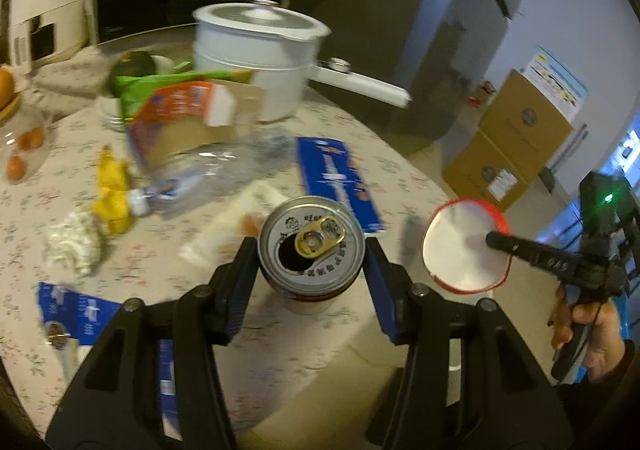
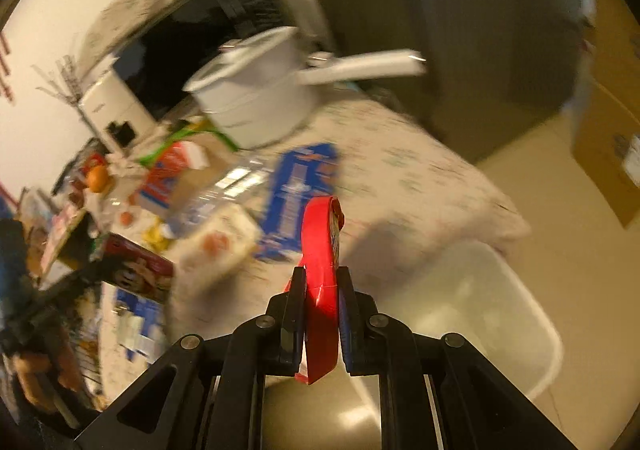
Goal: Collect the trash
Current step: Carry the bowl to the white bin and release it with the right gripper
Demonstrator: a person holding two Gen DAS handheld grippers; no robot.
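Trash: opened silver can (image 1: 311, 246) clamped in left gripper (image 1: 311, 270), squashed red-rimmed paper cup (image 2: 322, 290) pinched in right gripper (image 2: 322, 310), both above floral table (image 1: 360, 138).

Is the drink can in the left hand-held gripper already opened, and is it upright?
Opened and upright: the can, gripped by the left hand-held gripper, shows a dark mouth hole beside its gold pull tab, top facing up.

On the table (image 1: 360, 154), a bottle (image 1: 208, 174) is laid in front of the pot (image 1: 256, 62); a flattened carton (image 1: 340, 182) is laid right of the bottle.
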